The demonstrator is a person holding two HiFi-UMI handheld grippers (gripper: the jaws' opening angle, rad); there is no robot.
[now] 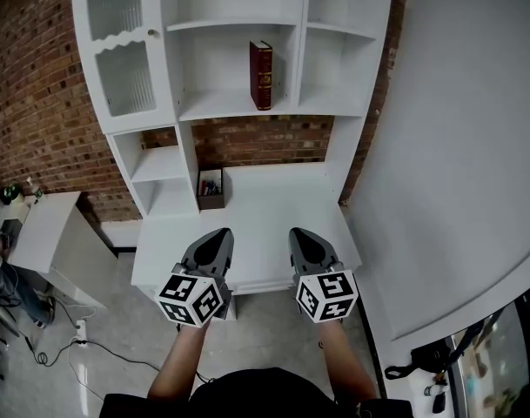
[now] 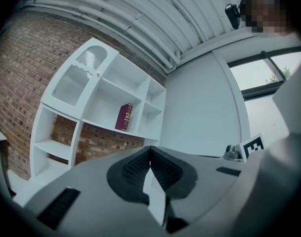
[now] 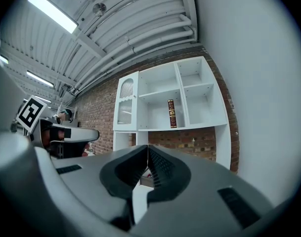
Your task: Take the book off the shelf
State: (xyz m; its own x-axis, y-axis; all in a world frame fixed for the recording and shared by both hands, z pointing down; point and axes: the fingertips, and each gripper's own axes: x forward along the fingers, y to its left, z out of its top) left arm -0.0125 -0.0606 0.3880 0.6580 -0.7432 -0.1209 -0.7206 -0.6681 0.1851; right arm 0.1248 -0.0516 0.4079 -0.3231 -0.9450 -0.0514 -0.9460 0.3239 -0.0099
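Observation:
A dark red book (image 1: 261, 75) with gold bands stands upright on the middle shelf of a white shelf unit (image 1: 221, 104) against the brick wall. The same book (image 2: 124, 117) shows far off in the left gripper view, and the book (image 3: 171, 113) appears equally distant in the right gripper view. My left gripper (image 1: 222, 236) hovers over the front of the white desk (image 1: 256, 212), jaws closed together with nothing between them. My right gripper (image 1: 301, 237) hangs beside it, also shut and empty. Both point toward the shelves, well short of the book.
A small open box (image 1: 211, 188) with items sits on the desk at the back left. A glass-fronted cabinet door (image 1: 124, 55) fills the unit's upper left. A white wall (image 1: 456, 146) rises at the right. A low white side table (image 1: 38, 233) and floor cables (image 1: 90, 342) lie left.

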